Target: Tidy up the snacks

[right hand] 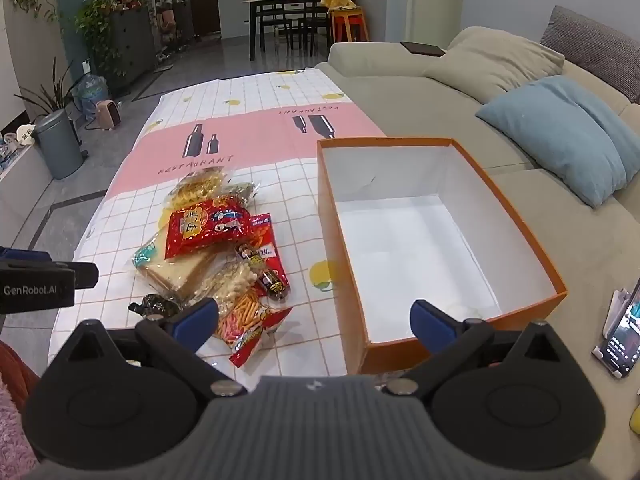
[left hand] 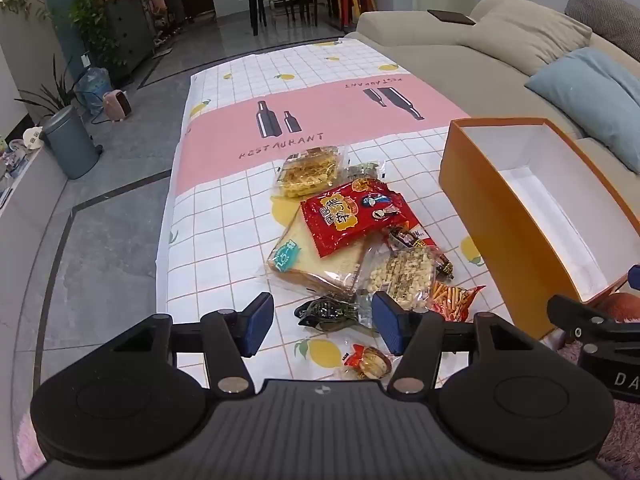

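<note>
In the left wrist view, the left gripper (left hand: 322, 322) filled the bottom of the frame, jaws apart and holding nothing, above a dark green packet (left hand: 326, 312). The snack pile sat mid-frame on the table (left hand: 224, 240): a red snack bag (left hand: 352, 216) lay on packaged sliced bread (left hand: 316, 260). In the right wrist view, the right gripper (right hand: 314, 322) hung low, jaws wide apart, and the orange box (right hand: 440, 236) stood right of centre.

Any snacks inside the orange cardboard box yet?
No, the orange cardboard box shows only its bare white interior; the snack packets lie on the tablecloth beside it.
</note>
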Demonstrator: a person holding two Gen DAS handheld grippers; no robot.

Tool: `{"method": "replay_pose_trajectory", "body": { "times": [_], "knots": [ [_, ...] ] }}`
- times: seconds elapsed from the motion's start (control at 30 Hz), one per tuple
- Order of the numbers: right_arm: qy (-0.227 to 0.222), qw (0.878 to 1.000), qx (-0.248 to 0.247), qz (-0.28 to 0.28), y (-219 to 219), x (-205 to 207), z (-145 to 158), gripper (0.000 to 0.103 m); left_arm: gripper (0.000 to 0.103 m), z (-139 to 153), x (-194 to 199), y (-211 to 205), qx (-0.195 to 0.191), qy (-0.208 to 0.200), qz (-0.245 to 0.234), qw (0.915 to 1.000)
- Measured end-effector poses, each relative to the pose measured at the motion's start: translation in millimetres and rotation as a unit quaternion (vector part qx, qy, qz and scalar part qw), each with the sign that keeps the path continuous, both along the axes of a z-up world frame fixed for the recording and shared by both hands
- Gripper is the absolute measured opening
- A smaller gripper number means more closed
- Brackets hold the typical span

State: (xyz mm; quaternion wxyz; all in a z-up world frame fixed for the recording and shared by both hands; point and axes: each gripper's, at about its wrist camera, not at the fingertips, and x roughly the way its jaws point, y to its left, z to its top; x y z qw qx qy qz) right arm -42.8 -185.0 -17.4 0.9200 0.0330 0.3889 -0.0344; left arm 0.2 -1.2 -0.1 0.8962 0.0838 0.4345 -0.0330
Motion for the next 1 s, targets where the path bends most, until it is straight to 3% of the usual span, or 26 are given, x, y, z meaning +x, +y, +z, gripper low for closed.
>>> {"method": "replay_pose_trajectory", "body": {
  "times": [0.37,1.0],
  "knots": [
    [0.02,1.0,0.002,-0.007,4.3,2.4,-14.4,0.099,0.067,-2.9,1.3,3.9,-0.012,0.004,-0.009,0.9999],
    [0.036,0.999,-0.008,-0.006,3.3,6.8,-11.0,0.099,0.067,-2.8,1.0,3.5,-0.019,0.014,-0.003,0.9997]
  ]
}}
